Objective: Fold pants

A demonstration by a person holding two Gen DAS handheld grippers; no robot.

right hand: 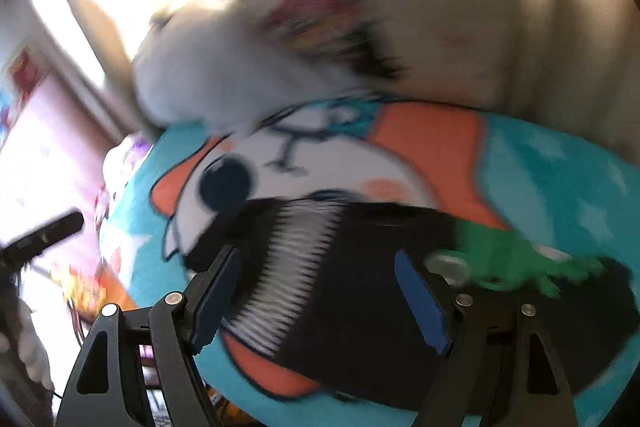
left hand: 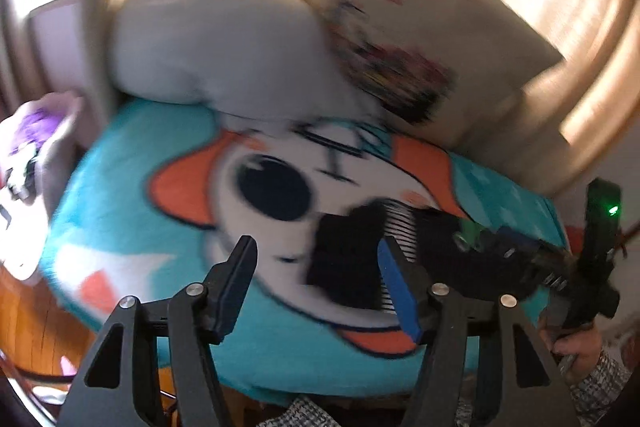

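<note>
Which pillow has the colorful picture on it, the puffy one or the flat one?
The flat beige pillow leaning on the headboard has the colorful picture. The puffy white pillow beside it, on its left in the left wrist view, looks plain.

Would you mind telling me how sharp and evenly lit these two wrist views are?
Left wrist: motion-blurred blanket and pillow, sharp left gripper, sunlit glare behind. Right wrist: heavier smear over the pants, window blown out at left, right gripper crisp.

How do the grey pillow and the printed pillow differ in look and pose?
The grey pillow is plain and rounded, slumped low on the blanket; the printed pillow is cream with a colourful graphic, flatter and sharp-cornered, propped higher and tilted. The grey pillow sits left, the printed pillow right, overlapping it. Both rest at the bed's head end.
</note>
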